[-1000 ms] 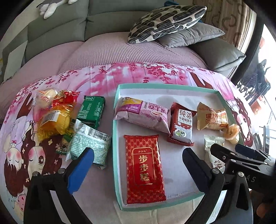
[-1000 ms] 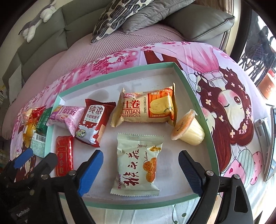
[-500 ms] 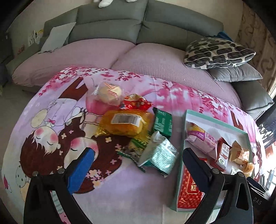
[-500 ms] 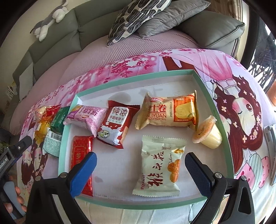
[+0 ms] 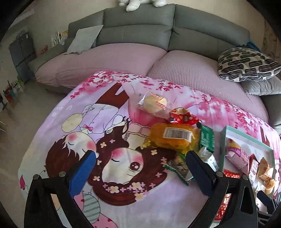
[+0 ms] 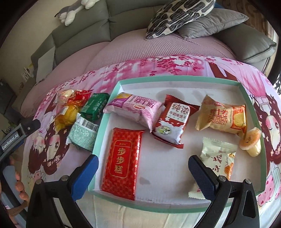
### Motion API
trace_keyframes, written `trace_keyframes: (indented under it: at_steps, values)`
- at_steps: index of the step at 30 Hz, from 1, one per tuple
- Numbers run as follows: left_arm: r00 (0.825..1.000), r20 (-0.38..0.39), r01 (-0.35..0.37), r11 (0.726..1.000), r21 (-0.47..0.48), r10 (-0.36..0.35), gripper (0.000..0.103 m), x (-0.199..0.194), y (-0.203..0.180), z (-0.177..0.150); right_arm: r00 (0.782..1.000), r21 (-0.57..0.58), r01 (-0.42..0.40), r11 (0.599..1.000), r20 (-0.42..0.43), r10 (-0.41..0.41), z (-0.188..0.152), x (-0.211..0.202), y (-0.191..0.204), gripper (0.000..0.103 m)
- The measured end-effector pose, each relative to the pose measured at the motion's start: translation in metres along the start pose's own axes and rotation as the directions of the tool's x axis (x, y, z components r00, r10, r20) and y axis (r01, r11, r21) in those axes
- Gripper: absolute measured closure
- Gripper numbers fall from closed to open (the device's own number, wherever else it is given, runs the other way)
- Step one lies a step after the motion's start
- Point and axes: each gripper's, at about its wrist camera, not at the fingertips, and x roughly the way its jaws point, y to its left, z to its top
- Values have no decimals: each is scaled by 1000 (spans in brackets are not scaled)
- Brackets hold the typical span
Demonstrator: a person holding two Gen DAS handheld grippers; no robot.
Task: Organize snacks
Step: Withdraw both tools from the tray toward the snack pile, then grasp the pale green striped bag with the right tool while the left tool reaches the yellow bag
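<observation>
A teal-rimmed tray [image 6: 177, 78] holds a red packet [image 6: 123, 161], a pink roll packet [image 6: 136, 108], a maroon packet [image 6: 173, 122], an orange-beige roll packet [image 6: 223, 117], a cream packet [image 6: 217, 161] and a jelly cup [image 6: 251, 142]. Left of the tray lies a loose pile: a yellow packet [image 5: 173, 137], a red wrapper [image 5: 182, 116], a clear-wrapped bun [image 5: 154, 102], a green packet [image 5: 207, 138] and a pale green packet [image 6: 82, 135]. My left gripper [image 5: 140, 173] is open above the cloth, left of the pile. My right gripper [image 6: 143, 172] is open over the tray's front, empty.
A pink cartoon-print cloth [image 5: 73, 133] covers the table. Behind it stands a grey sofa [image 5: 140, 29] with pink seat covers, a patterned cushion [image 5: 245, 64] and a plush toy [image 6: 73, 12]. The left gripper's body and a hand [image 6: 17, 184] show at the right wrist view's left edge.
The left gripper swung left from over the tray to the cloth beside the loose pile. The right gripper shifted left across the tray, and its jaws spread a little wider.
</observation>
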Motion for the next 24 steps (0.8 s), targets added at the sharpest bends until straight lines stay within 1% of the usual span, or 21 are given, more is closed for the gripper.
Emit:
trace_keyframes:
  at_steps: [6, 11, 13, 15, 20, 22, 24]
  values:
    - [997, -73, 7, 996, -88, -14, 1, 16, 26, 1, 999, -61, -31, 998, 7, 32, 4, 11, 26, 0]
    - [994, -102, 18, 988, -156, -34, 1, 26, 46, 1, 999, -87, -51, 995, 13, 53, 6, 18, 38, 0]
    - [994, -104, 29, 987, -160, -46, 1, 30, 50, 2, 997, -79, -74, 994, 24, 76, 8, 20, 38, 0]
    - [994, -103, 26, 987, -161, -43, 1, 34, 54, 3, 995, -73, -91, 993, 36, 93, 10, 19, 38, 0]
    - [994, -79, 56, 983, -173, -71, 1, 39, 61, 11, 990, -82, -103, 991, 86, 110, 19, 13, 44, 0]
    - [993, -68, 79, 981, -177, -92, 1, 42, 62, 15, 989, -104, -101, 989, 98, 111, 23, 13, 50, 0]
    - [993, -61, 86, 981, -175, -98, 1, 45, 61, 18, 989, -121, -92, 988, 102, 104, 25, 14, 56, 0]
